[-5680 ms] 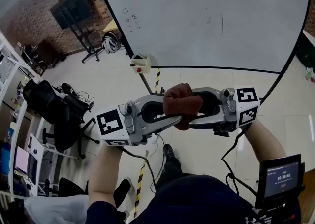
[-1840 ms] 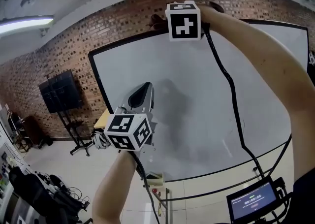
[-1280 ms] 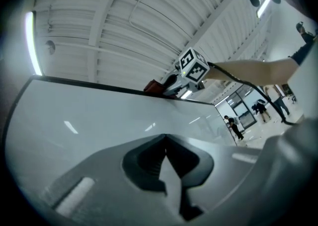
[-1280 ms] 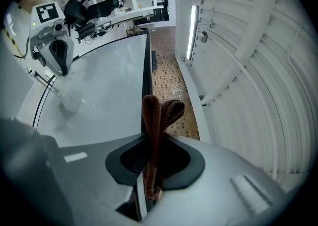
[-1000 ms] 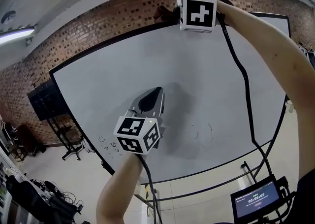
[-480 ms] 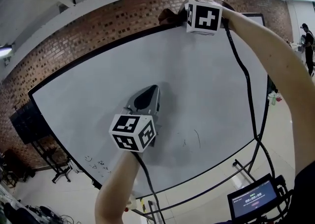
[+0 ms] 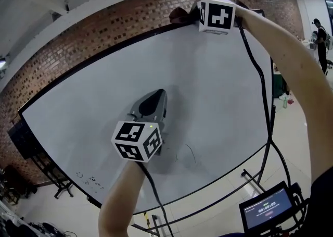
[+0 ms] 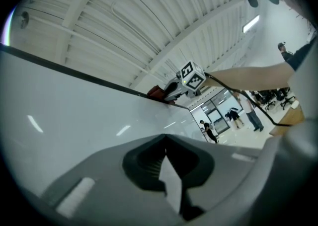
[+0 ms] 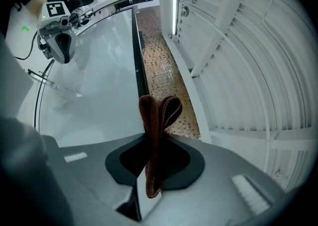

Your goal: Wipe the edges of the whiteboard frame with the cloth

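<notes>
A large whiteboard (image 7: 208, 100) with a thin black frame (image 7: 104, 52) stands in front of a brick wall. My right gripper (image 7: 191, 16) is raised to the top edge and is shut on a brown cloth (image 7: 178, 15), which lies against the frame there. In the right gripper view the folded cloth (image 9: 158, 115) sticks out between the jaws, next to the black top edge (image 9: 137, 56). My left gripper (image 7: 158, 95) is shut and empty, its tip close to the board's white face at mid-height. The left gripper view shows the shut left gripper (image 8: 165, 138) and the cloth (image 8: 155, 92) far off.
A small screen (image 7: 266, 210) hangs at the lower right. The board's stand legs (image 7: 255, 178) reach down to the floor. A black monitor on a stand (image 7: 21, 139) is at the far left. People (image 7: 318, 33) stand far right. Small scribbles (image 7: 87, 179) mark the board's lower left.
Both grippers have moved to the right along the board. The cloth has slid right along the top frame edge, and the board's right corner has come nearer.
</notes>
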